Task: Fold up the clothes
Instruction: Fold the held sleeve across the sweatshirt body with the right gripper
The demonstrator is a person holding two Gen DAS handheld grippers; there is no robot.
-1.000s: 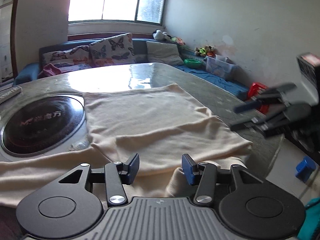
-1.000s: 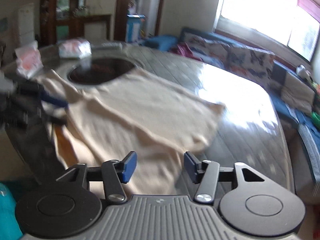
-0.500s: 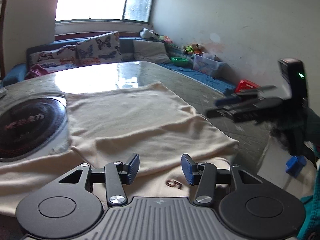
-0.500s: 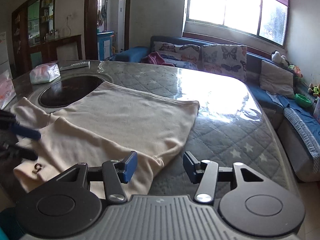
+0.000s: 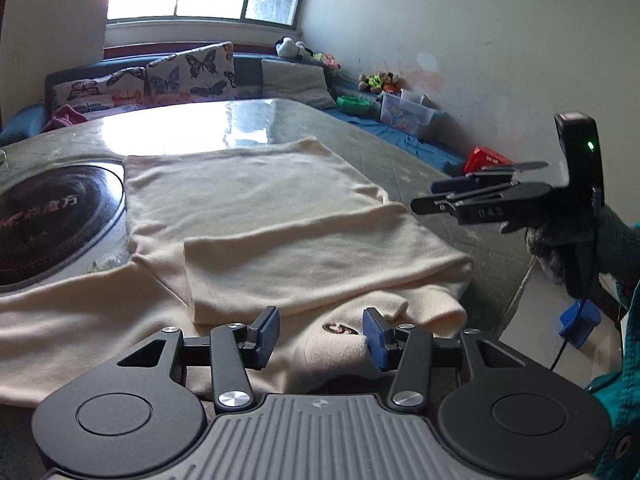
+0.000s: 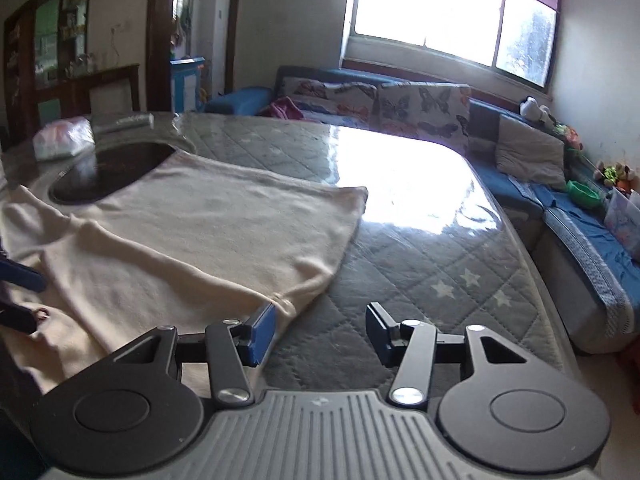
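Cream knit garment (image 5: 256, 216) lies partly folded on the quilted worktop (image 6: 420, 264), near both hand-held grippers (image 5: 319, 332) (image 6: 321, 330), jaws apart, empty, seemingly poised to fold.

You're looking at a cream garment (image 5: 256, 216) of soft, matt knit cloth, on a table (image 6: 420, 248) whose quilted grey cover lies under a glossy clear sheet. The round cooktop (image 5: 48, 220) is shiny black glass; your left gripper (image 5: 320, 334) is matt black plastic.

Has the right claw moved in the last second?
Yes. In the left wrist view, the right claw now hangs beyond the shirt edge, level; a second ago it pointed down over that edge.
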